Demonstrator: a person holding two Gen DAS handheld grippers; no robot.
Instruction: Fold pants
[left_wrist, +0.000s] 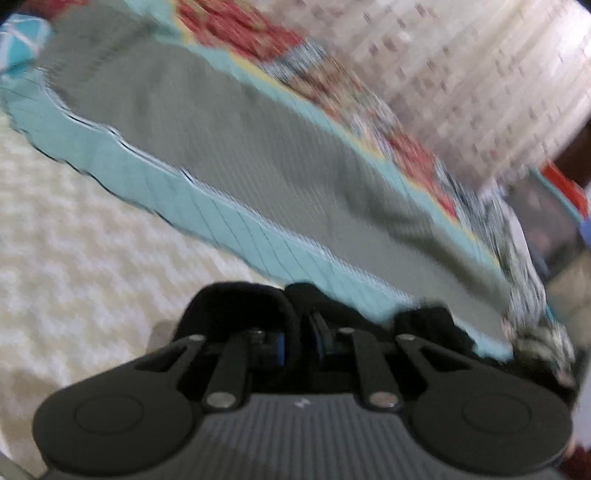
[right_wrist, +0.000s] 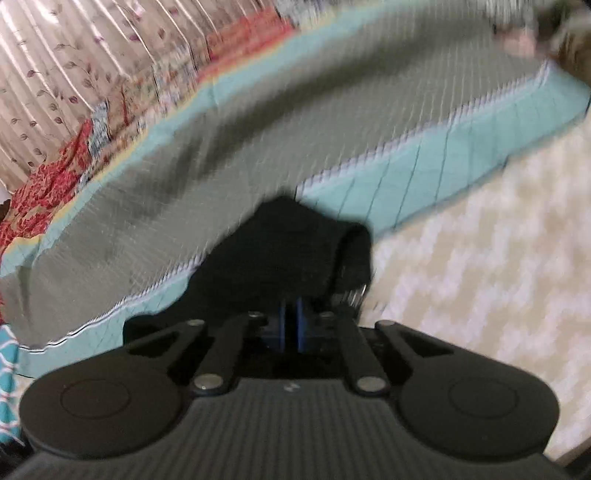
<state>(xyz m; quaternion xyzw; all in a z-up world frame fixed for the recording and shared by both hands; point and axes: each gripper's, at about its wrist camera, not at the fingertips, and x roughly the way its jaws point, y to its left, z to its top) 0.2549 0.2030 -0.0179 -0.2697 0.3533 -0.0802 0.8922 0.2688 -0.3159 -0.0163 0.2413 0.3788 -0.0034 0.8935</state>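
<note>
Both the left gripper (left_wrist: 301, 325) and right gripper (right_wrist: 291, 291) pinch black pants (right_wrist: 288, 243) fabric just ahead; fast swinging could tug it loose

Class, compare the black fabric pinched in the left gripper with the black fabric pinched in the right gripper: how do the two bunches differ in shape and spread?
In the left gripper, the black pants fabric lies low and wide, in two rounded humps. In the right gripper, the black fabric rises in one tall peak. Shared: both grippers are closed on black cloth, over the teal-bordered grey quilt.
</note>
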